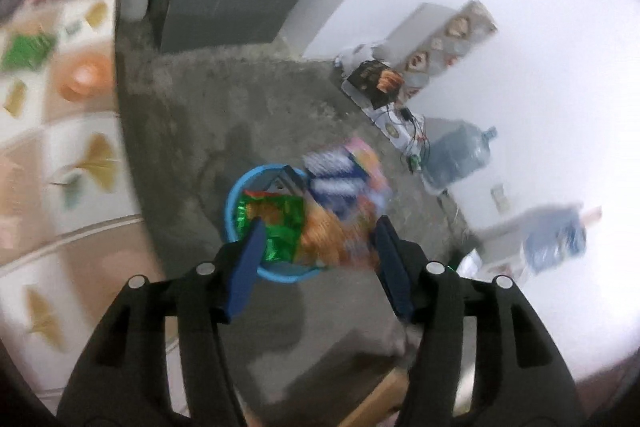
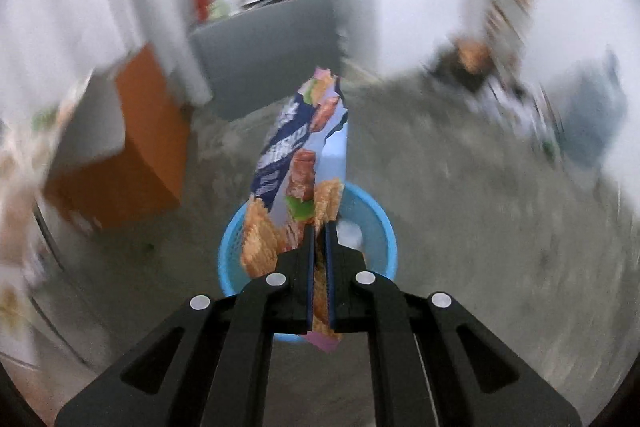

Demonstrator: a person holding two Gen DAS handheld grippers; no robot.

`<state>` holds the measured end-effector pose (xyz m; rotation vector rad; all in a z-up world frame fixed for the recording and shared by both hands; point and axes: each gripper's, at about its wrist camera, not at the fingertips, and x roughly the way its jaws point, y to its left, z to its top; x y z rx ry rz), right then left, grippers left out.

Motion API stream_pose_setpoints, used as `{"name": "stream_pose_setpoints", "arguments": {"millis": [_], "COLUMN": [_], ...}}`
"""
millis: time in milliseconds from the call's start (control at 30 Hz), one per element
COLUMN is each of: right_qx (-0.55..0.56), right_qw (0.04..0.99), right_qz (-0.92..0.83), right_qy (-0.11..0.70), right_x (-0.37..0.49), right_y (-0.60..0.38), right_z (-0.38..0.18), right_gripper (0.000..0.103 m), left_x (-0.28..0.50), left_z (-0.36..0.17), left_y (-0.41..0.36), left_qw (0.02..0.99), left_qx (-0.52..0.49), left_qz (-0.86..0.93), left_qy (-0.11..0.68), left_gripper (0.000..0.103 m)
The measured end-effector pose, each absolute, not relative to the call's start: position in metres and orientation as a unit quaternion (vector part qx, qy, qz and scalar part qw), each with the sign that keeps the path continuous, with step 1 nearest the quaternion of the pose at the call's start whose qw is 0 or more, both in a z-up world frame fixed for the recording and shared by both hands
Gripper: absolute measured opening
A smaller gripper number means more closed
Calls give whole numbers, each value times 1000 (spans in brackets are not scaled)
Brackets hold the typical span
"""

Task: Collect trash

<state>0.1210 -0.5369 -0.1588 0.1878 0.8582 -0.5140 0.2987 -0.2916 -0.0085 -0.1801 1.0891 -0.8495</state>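
Observation:
A round blue basket [image 1: 234, 195] stands on the grey floor. In the left wrist view it holds a green snack wrapper [image 1: 276, 223]. A blue and orange snack wrapper [image 1: 344, 195], blurred, shows over the basket's right side. My left gripper [image 1: 320, 231] is open and empty above the basket. In the right wrist view my right gripper [image 2: 319, 233] is shut on the blue and orange snack wrapper [image 2: 296, 155], which sticks up above the blue basket [image 2: 380, 227].
A patterned mat [image 1: 60, 147] lies at the left. A grey cabinet [image 1: 224, 7] stands at the back. Water jugs [image 1: 460, 155] and a cluttered pile [image 1: 376, 79] line the white wall. An orange box [image 2: 132, 147] stands left of the basket.

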Motion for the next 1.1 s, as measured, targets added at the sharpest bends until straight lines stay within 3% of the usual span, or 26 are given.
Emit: {"name": "stream_pose_setpoints", "arguments": {"millis": [167, 233, 367, 567, 700, 900, 1067, 1100], "right_qx": [-101, -128, -106, -86, 1, 164, 188, 185], "right_qw": [841, 817, 809, 809, 825, 863, 897, 904], "right_qz": [-224, -210, -189, -203, -225, -237, -221, -217], "right_qy": [482, 522, 547, 545, 518, 415, 333, 317], "right_x": [171, 173, 163, 154, 134, 69, 8, -2], "right_y": [-511, -508, -507, -511, -517, -505, -442, -426], "right_z": [-243, -272, -284, -269, -235, -154, -73, -58], "right_gripper": [8, 12, 19, 22, 28, 31, 55, 64], "left_x": [261, 246, 224, 205, 195, 157, 125, 118], "left_z": [15, 19, 21, 19, 23, 35, 47, 50], "left_y": [-232, -207, -175, -165, -163, -157, -146, -142], "left_qw": [799, 811, 818, 829, 832, 860, 890, 900], "left_qx": [-53, -54, -64, -59, -63, -29, -18, -16], "left_qz": [-385, -375, -369, -371, -380, -372, -336, -316], "left_qy": [459, 445, 436, 414, 400, 349, 307, 300], "left_gripper": [62, 64, 65, 66, 66, 81, 92, 92]}}
